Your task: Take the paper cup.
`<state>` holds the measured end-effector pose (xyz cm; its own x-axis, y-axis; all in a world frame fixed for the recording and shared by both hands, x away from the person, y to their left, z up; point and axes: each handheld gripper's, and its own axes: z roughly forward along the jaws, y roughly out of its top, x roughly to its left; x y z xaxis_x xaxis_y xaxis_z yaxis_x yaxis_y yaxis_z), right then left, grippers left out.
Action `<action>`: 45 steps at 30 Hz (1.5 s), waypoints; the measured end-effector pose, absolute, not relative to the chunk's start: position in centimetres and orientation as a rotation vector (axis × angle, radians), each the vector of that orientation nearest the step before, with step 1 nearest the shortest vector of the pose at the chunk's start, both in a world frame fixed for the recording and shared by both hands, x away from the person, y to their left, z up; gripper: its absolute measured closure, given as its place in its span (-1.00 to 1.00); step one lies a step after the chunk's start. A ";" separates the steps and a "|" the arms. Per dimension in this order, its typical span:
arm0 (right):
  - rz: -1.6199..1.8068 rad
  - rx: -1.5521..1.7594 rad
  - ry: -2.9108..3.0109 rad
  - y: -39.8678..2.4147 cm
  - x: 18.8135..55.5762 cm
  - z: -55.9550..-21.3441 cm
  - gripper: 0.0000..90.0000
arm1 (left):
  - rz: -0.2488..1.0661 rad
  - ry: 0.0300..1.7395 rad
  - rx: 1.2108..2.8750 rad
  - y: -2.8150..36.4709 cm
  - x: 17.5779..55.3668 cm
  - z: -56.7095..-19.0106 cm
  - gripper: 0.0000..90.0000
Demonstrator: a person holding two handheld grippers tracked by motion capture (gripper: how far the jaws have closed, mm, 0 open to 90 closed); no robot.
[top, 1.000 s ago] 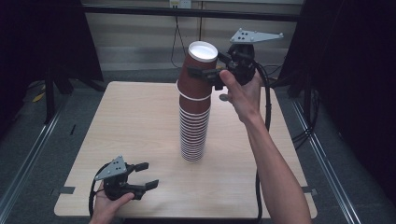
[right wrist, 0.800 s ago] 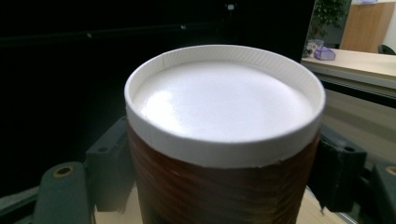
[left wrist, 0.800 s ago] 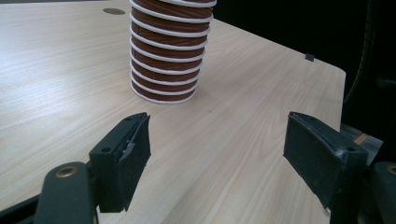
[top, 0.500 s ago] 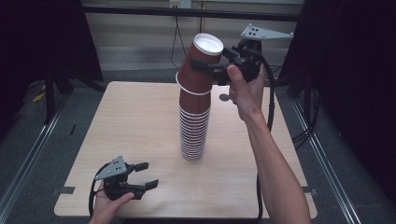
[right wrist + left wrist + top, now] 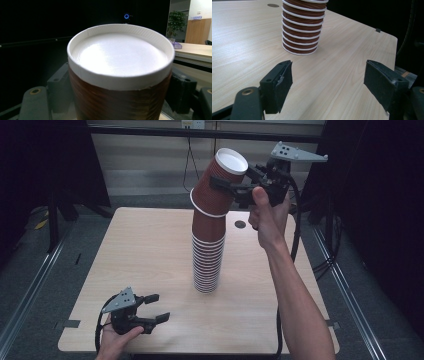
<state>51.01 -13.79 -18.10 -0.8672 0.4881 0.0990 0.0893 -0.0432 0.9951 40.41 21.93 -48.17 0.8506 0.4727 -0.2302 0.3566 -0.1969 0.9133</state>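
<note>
The right gripper [image 5: 231, 190], held high above the far side of the table [image 5: 140, 255], has its jaws closed on the sides of an upside-down brown paper cup [image 5: 218, 185], tilted and partly lifted off the top of a tall stack of cups [image 5: 207, 255]. The left gripper [image 5: 152, 307] rests at the near left edge, jaws apart and holding nothing.
</note>
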 end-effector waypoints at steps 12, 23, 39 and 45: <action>2.000 0.641 1.904 -15.7 50.2 -17.9 -0.52 | 0.118 0.623 1.821 21.8 40.4 -48.3 -0.50; 1.997 0.679 1.862 -18.2 49.1 -18.2 -0.52 | 0.116 0.622 1.827 21.6 40.4 -48.3 -0.52; 1.912 0.714 1.863 -20.9 47.7 -18.8 -0.52 | 0.125 0.616 1.831 21.5 40.4 -48.2 -0.54; 1.887 0.740 1.881 -21.7 47.3 -20.2 -0.51 | 0.143 0.615 1.831 21.6 40.3 -48.1 -0.60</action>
